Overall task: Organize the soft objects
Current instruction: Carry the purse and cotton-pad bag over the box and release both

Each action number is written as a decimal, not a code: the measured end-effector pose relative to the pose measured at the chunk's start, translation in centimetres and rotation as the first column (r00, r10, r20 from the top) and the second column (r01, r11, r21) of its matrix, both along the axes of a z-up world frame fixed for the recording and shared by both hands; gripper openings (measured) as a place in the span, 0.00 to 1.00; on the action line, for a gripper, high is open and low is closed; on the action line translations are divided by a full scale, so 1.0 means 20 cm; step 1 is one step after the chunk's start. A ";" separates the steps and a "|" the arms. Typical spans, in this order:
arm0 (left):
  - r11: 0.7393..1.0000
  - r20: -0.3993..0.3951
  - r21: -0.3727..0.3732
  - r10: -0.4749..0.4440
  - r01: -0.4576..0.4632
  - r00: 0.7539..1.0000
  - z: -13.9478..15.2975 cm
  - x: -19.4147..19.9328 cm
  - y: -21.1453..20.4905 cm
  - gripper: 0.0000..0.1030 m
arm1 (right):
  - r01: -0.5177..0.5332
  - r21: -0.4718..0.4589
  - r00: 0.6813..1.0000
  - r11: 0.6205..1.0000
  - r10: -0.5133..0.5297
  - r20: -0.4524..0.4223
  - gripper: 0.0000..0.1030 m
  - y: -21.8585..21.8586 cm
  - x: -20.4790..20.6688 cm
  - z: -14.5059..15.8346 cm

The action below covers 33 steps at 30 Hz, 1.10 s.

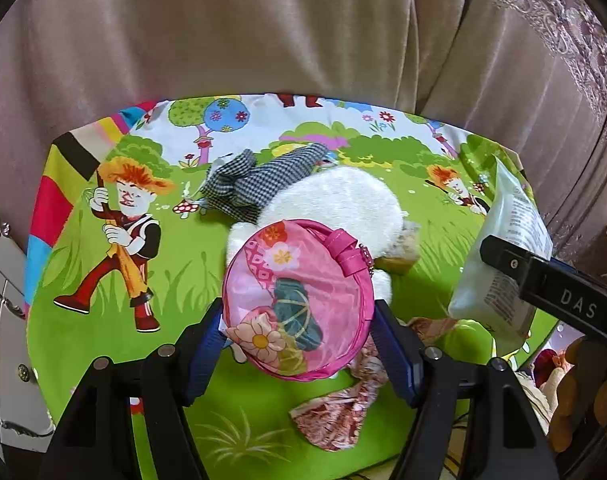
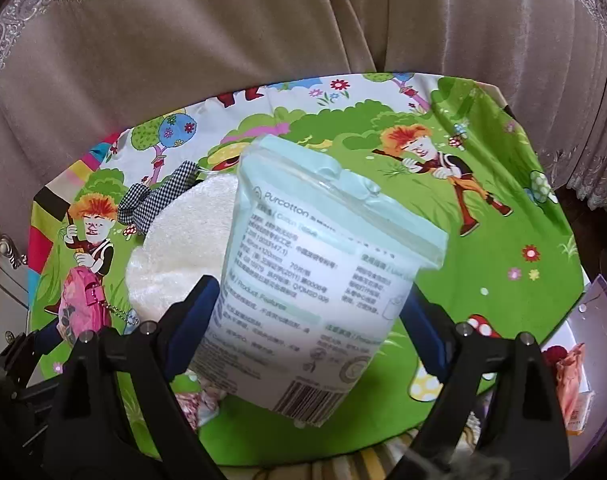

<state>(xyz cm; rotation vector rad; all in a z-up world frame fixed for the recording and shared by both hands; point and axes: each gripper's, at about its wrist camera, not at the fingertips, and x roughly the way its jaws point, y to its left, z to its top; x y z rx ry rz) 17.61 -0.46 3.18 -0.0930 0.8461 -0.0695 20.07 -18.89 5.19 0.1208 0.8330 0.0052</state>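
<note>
Left gripper (image 1: 297, 334) clamps the pink pouch (image 1: 299, 300) across its width, jaws at 9 and 3 o'clock of it, disc face to the camera, lifted off the cloth (image 1: 75, 344). Right gripper (image 2: 307, 320) clamps the cotton pack (image 2: 327, 264), long axis running 6 to 12 o'clock, barcode end nearest. From the left view that pack sits at 3 o'clock, clear of the pouch. Under the pouch: floral rag (image 1: 343, 412). Beyond, at 12 o'clock: white plush (image 1: 335, 200), then checked fabric (image 1: 243, 184) at 11. Drop spot not visible; likely open cloth at 9 o'clock.
</note>
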 end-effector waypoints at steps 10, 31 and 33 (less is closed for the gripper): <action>0.999 0.002 -0.004 -0.043 0.043 0.999 0.03 -0.06 -0.15 0.69 | 0.026 -0.016 1.000 1.000 -0.026 0.010 0.88 -0.20 -0.11 0.02; 0.977 -0.017 -0.007 -0.212 0.212 0.977 0.05 -0.18 -0.54 0.69 | 0.110 -0.006 0.994 0.994 -0.110 -0.005 0.88 -0.63 -0.35 0.04; 0.973 -0.018 -0.004 -0.231 0.231 0.973 0.06 -0.19 -0.59 0.69 | 0.114 -0.006 0.993 0.993 -0.114 -0.008 0.88 -0.66 -0.37 0.05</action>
